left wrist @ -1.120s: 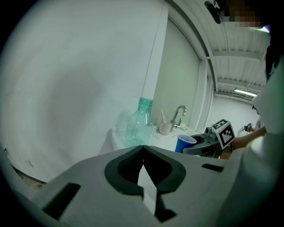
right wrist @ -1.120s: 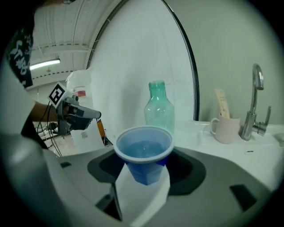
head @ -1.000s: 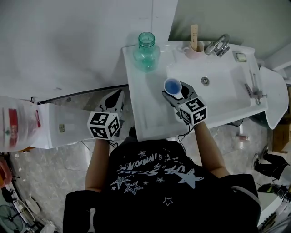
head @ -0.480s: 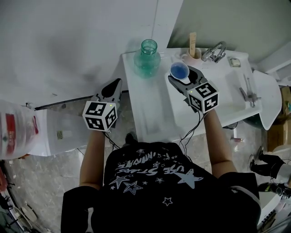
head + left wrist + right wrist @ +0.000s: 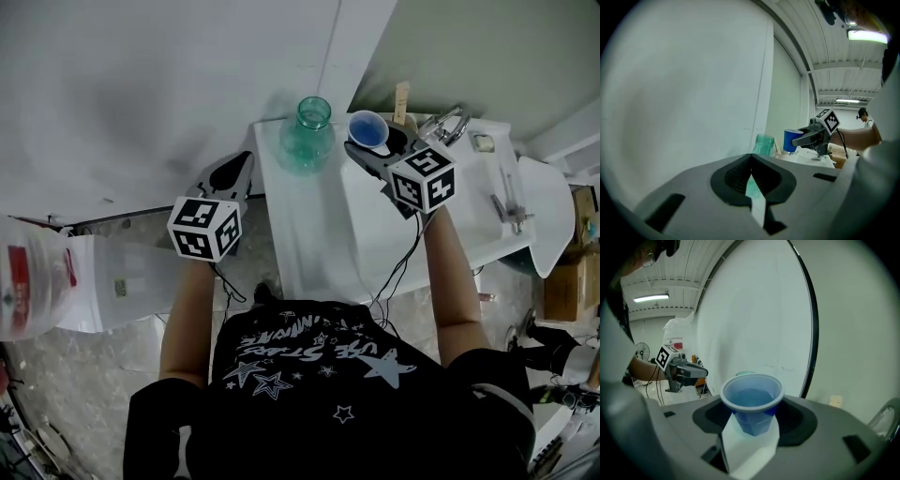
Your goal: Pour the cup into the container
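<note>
A blue plastic cup [image 5: 367, 127] with liquid in it stays upright, my right gripper [image 5: 372, 142] shut on its lower wall. In the right gripper view the cup [image 5: 752, 403] fills the middle between the jaws. The teal glass jar [image 5: 312, 132] stands open-topped on the white counter [image 5: 302, 234], just left of the cup. The left gripper view shows the jar [image 5: 763, 144] with the cup [image 5: 791, 140] raised beside it to the right. My left gripper [image 5: 236, 172] hovers off the counter's left edge, shut and empty.
A white washbasin [image 5: 473, 202] with a chrome tap [image 5: 448, 109] lies right of the cup. A pink tumbler with a stick [image 5: 401, 101] stands behind it. A white wall panel runs along the far side. A plastic bag [image 5: 28, 281] sits at the far left.
My right gripper has carried the cup up from over the basin's near side toward the far edge, beside the jar. The left gripper has barely shifted.
</note>
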`<state>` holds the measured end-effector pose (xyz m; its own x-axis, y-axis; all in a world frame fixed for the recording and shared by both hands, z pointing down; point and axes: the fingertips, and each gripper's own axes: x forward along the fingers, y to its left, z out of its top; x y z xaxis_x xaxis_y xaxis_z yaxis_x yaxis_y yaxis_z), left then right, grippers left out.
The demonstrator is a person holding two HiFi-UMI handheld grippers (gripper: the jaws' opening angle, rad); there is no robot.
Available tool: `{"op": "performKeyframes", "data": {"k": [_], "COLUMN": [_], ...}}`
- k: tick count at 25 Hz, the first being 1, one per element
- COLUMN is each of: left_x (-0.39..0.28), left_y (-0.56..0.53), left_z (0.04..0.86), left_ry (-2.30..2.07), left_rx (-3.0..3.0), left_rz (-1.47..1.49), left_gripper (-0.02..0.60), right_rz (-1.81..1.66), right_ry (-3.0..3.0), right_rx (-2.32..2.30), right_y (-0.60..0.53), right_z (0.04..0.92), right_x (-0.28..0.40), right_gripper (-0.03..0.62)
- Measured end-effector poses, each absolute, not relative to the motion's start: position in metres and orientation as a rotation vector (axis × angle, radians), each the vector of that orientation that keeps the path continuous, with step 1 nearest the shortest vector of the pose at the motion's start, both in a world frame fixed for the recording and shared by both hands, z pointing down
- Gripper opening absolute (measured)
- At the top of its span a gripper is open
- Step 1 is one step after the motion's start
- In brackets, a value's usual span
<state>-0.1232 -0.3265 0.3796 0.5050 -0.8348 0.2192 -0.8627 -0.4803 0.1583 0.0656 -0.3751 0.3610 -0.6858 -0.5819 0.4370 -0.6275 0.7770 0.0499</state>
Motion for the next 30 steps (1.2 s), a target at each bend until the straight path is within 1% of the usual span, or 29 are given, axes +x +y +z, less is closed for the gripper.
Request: {"op": "performKeyframes", "data": {"k": [7, 13, 30], "left_x": [-0.119, -0.117, -0.124], "left_y": [-0.344, -0.351, -0.357], "left_z": [0.378, 0.382, 0.388], "left_ry": [-1.433, -1.429, -1.43], "left_rx": [2.496, 2.49, 2.447], "left_rz": [0.141, 0.135, 0.081], "left_gripper": [0.01, 0.011, 0.01], "right_rz": [0.102, -0.045, -0.287], "right_ry": [-2.46, -2.353, -2.152], "right_rx": [0.867, 0.805, 0.741], "right_y": [-0.402, -0.421, -0.441], "right_z": [0.353, 0.352, 0.356], "right_x": [0.061, 0.055, 0.038], "right_gripper": [0.285, 0.285, 0.285]}}
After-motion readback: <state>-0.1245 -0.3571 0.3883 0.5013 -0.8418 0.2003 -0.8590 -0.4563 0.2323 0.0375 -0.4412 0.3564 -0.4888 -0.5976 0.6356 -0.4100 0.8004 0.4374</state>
